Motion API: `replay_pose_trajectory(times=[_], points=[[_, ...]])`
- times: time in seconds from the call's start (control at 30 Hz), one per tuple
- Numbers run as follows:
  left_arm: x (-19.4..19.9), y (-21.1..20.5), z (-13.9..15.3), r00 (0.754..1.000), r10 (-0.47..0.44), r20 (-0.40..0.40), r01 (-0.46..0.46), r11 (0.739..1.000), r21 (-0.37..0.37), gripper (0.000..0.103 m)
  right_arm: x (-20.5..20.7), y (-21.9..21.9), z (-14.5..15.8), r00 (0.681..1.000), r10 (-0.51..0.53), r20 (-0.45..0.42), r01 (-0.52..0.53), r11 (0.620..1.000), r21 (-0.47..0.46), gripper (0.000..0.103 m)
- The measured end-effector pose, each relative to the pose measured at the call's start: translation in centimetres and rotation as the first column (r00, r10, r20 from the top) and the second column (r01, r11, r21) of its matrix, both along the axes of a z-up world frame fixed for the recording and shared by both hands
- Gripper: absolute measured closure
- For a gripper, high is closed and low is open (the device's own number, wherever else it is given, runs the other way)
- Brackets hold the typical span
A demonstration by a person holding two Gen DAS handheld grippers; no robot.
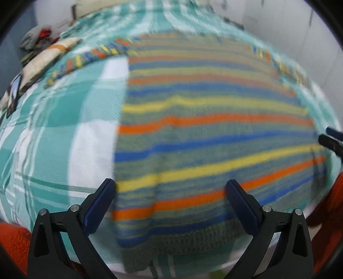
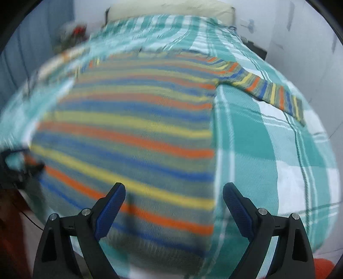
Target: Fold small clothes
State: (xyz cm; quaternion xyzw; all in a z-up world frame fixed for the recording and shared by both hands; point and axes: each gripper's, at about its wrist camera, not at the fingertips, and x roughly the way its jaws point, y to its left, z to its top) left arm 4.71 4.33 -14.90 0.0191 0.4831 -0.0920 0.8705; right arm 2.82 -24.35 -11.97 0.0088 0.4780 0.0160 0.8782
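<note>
A small striped sweater (image 1: 203, 128) in orange, blue, yellow and grey-green lies flat on a teal and white plaid bedcover (image 1: 53, 139), sleeves spread out to both sides. My left gripper (image 1: 170, 187) hangs open above the sweater's near left hem corner, nothing between its fingers. In the right wrist view the same sweater (image 2: 133, 133) fills the left half, one sleeve (image 2: 268, 90) reaching right. My right gripper (image 2: 173, 192) stands open over the sweater's near right edge, empty. Each gripper shows at the edge of the other's view, the right gripper (image 1: 331, 140) and the left gripper (image 2: 19, 167). Both views are blurred.
A pile of other clothes (image 1: 42, 53) lies at the far left of the bed. A pillow (image 2: 171, 9) sits at the head. White walls (image 2: 300, 32) rise behind and to the right. Something orange-red (image 1: 12, 242) shows at the near bottom corners.
</note>
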Motion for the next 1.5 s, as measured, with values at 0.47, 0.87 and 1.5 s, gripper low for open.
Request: replay_pose_trajectory(times=[0.47,0.87,1.5], points=[[1.4,6.4,2.2,0.957,0.274,0.095,-0.261,0.956,-0.13,0.001,9.2,-32.1,-4.1,0.768,-0.6,-0.223,0.55,0.44,0.71,0.026],[2.0,6.3,0.4,0.961,0.275,0.04,-0.269,0.956,-0.118,0.001,13.7,-31.8,-2.4,0.719,-0.69,-0.089,0.589,0.536,0.606,0.097],[2.1,7.9,0.9,0.956,0.292,0.032,-0.281,0.94,-0.192,0.001,28.3,1.3,8.1,0.978,0.167,0.126,-0.207,0.853,0.48,0.037]])
